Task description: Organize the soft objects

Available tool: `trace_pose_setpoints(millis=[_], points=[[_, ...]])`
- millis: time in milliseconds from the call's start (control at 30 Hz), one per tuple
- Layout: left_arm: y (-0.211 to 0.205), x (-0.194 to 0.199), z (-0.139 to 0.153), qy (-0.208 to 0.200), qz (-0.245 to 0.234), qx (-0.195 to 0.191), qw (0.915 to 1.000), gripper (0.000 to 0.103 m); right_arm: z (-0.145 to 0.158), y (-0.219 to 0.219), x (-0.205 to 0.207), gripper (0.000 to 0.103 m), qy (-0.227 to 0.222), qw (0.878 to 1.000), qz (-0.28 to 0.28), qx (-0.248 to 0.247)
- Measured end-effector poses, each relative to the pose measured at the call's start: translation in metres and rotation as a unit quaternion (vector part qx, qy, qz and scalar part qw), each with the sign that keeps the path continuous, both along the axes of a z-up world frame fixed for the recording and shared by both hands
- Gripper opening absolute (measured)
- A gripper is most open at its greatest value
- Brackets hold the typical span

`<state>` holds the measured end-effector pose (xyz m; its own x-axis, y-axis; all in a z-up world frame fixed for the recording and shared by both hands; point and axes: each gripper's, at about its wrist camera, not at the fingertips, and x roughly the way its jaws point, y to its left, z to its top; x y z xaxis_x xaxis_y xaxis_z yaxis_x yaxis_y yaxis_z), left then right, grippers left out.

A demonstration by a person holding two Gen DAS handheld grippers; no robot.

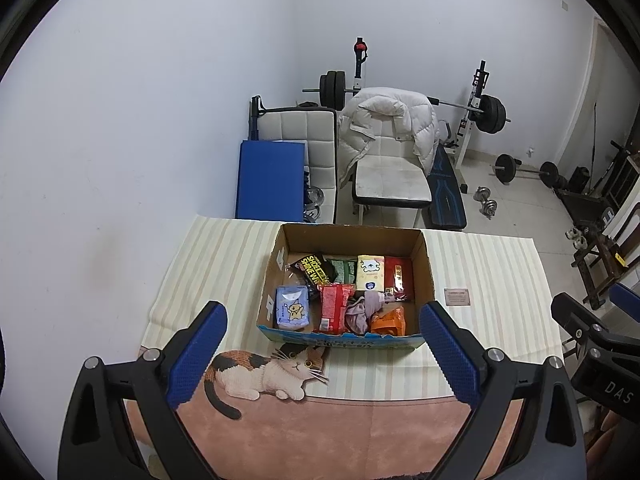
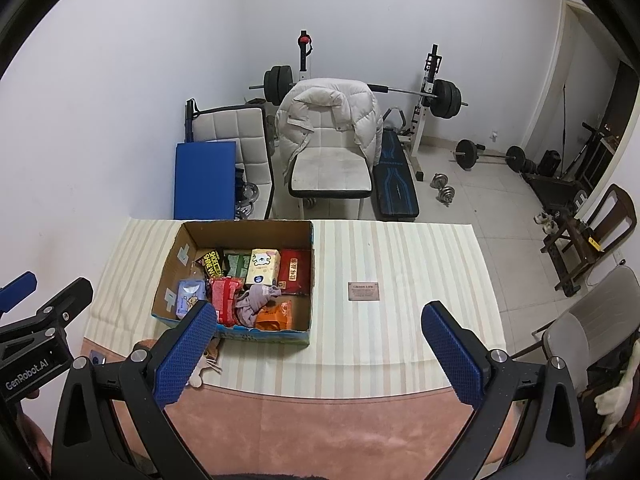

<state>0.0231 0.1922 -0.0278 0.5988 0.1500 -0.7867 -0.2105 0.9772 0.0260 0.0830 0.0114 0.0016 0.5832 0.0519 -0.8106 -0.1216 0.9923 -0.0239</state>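
1. Left gripper (image 1: pixel 322 350): jaws wide, holding nothing, above the table (image 1: pixel 480 280).
2. Right gripper (image 2: pixel 316 344): jaws wide, holding nothing.
3. Cardboard box (image 1: pixel 425 276): on the striped cloth, just ahead of the left jaws, between their 2 tips; ahead and left of the right jaws.
4. Box contents: blue tissue pack (image 1: pixel 292 307), red packet (image 1: pixel 335 307), mauve cloth (image 1: pixel 362 312), orange packet (image 1: pixel 390 320), yellow tissue pack (image 1: pixel 370 273).
5. Cat picture (image 1: pixel 264 372): on the cloth, between the left jaws.
6. Small plaque (image 2: pixel 363 291): ahead, between the right jaws.
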Motion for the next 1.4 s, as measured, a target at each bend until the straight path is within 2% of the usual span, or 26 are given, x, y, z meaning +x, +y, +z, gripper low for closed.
trace_pose_setpoints(millis=[1067,1133,1400], points=[[-0.0013,-0.0019,-0.0021,0.003,-0.002,-0.001,1.0,0.099,0.0051,-0.0008,-0.0033,0.103,0.004,1.0,0.002,0.0],[-0.0007,-0.0016,-0.0014,-0.001,-0.002,0.001,1.0,0.103,0.0051,-0.001,-0.0033,0.103,0.003,1.0,0.002,-0.001],[0.0024,-0.003,0.0011,-0.006,-0.002,-0.005,1.0,0.103,0.0028,-0.0012,-0.0043,0.103,0.003,1.0,0.0,-0.002]])
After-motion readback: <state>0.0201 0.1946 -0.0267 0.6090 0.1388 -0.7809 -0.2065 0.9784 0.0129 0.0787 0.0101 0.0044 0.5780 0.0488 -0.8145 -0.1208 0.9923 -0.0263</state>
